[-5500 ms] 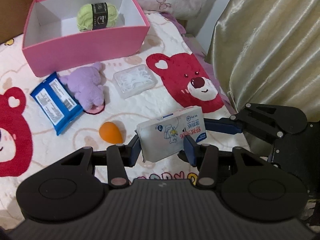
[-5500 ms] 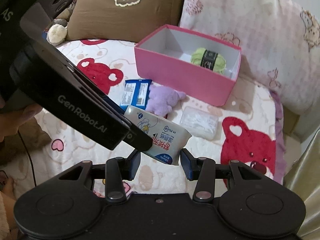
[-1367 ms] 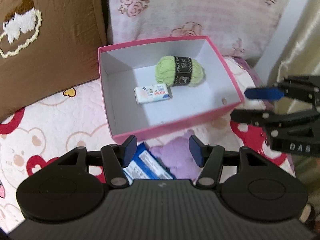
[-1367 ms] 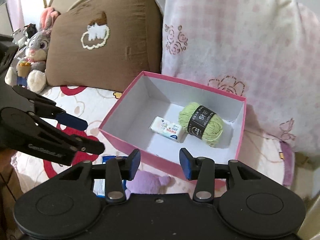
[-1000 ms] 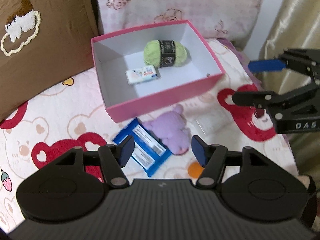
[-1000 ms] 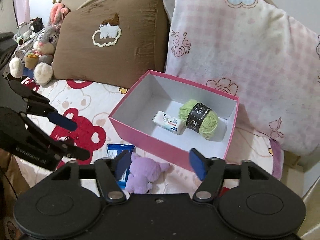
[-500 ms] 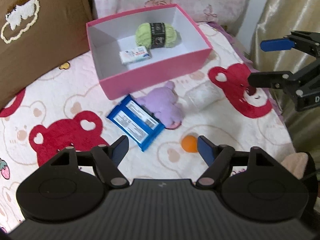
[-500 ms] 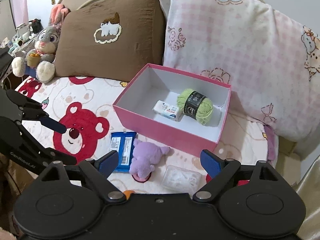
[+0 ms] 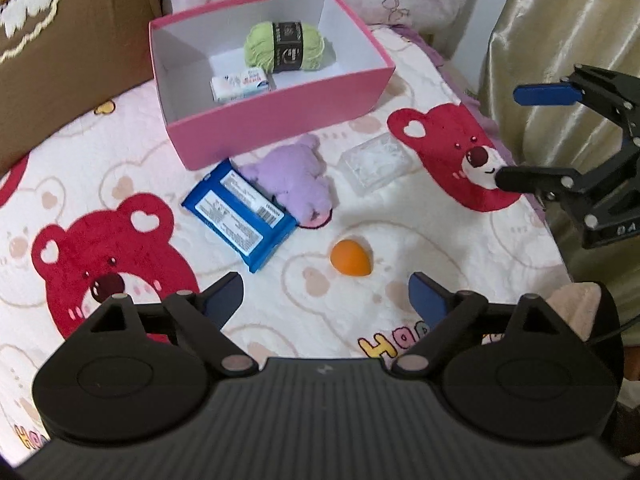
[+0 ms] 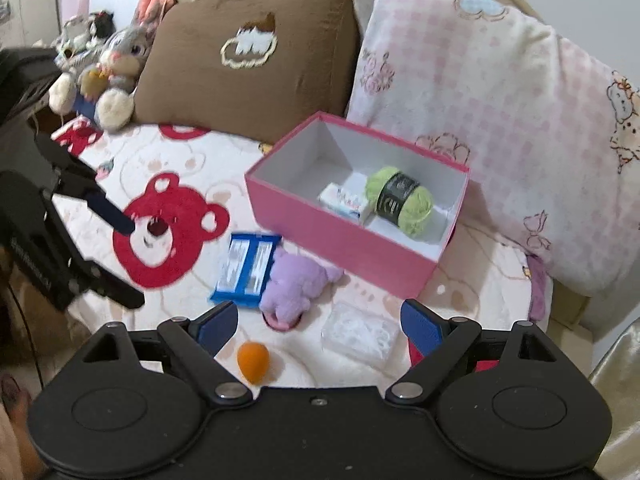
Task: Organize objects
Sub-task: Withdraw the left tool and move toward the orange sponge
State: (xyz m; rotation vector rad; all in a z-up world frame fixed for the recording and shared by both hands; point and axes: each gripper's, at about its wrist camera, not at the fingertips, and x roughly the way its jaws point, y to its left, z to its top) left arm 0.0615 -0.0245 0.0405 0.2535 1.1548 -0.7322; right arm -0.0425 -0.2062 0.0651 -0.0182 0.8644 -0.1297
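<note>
So, green yarn ball (image 9: 289, 47) and small white tissue pack (image 9: 240, 84) sit inside my pink cardboard box (image 9: 280, 116). Purple plush toy (image 9: 298, 184), blue wipes packet (image 9: 238, 214), orange egg-shaped sponge (image 9: 351, 258) and clear plastic case (image 9: 374, 164) wait on the quilt. Left gripper (image 9: 324, 300) is opening, right gripper (image 10: 318, 326) spread wide, both empty.

From here I can't read the print on the blue packet (image 9: 239, 216) or the small pack (image 9: 240, 84) in the box (image 9: 280, 120). My right gripper's (image 10: 318, 326) body hides the bed's (image 10: 192, 160) near edge. The brown pillow (image 9: 60, 60) runs off frame, and the plush rabbit (image 10: 116, 60) is blurred.
</note>
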